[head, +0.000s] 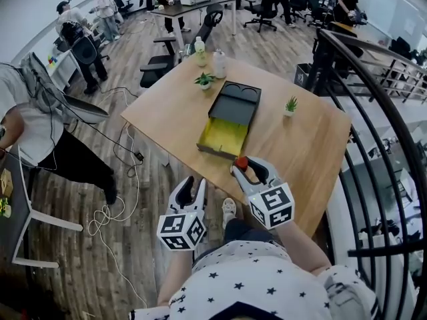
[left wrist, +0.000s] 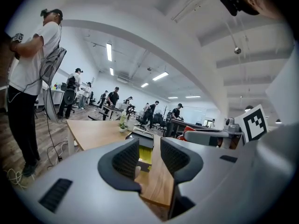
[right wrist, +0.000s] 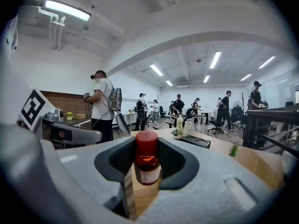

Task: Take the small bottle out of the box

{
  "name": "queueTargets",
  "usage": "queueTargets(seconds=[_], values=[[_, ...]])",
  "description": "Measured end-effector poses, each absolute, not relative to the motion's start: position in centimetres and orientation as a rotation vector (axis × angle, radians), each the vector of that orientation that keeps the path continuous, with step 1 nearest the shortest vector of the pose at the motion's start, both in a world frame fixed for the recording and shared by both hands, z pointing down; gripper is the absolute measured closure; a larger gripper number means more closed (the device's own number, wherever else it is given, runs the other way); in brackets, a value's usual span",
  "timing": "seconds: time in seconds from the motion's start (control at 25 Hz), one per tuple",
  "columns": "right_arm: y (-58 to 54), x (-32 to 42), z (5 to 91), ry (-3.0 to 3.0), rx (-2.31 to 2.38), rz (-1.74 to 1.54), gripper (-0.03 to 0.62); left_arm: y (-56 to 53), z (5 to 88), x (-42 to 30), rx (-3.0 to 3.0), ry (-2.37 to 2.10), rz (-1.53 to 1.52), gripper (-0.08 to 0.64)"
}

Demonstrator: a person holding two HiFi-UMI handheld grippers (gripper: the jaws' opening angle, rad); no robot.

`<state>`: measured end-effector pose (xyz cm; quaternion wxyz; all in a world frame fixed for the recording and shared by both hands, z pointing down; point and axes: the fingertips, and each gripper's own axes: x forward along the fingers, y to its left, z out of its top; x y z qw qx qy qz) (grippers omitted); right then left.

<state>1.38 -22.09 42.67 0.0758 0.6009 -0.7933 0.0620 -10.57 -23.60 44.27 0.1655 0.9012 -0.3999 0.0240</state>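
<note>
The right tool (head: 244,168) is clenched on the small bottle (right wrist: 147,164), which stands upright between the pads with its red cap on top, above the near edge of the surface (head: 307,145). The left tool (head: 189,187) is released, its jaws apart and empty, just off the near edge. The open box (head: 223,139), yellow inside, lies mid-surface, well apart from the bottle. A potted plant (head: 205,80) stands to its far left.

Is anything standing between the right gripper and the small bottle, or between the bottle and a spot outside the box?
Nothing visible does. The small bottle sits clamped between the fingers of the right gripper, outside the box, by the near edge of the table, with bare wood between bottle and box.
</note>
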Motion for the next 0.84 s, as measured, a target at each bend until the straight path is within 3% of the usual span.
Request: queueTargets(seconds=[0.84], values=[[-23.6, 1.8, 42.7, -2.386, 1.789, 0.174, 0.449, -24.9, 45.1, -10.1, 2.547, -1.129, 0.085, 0.428]])
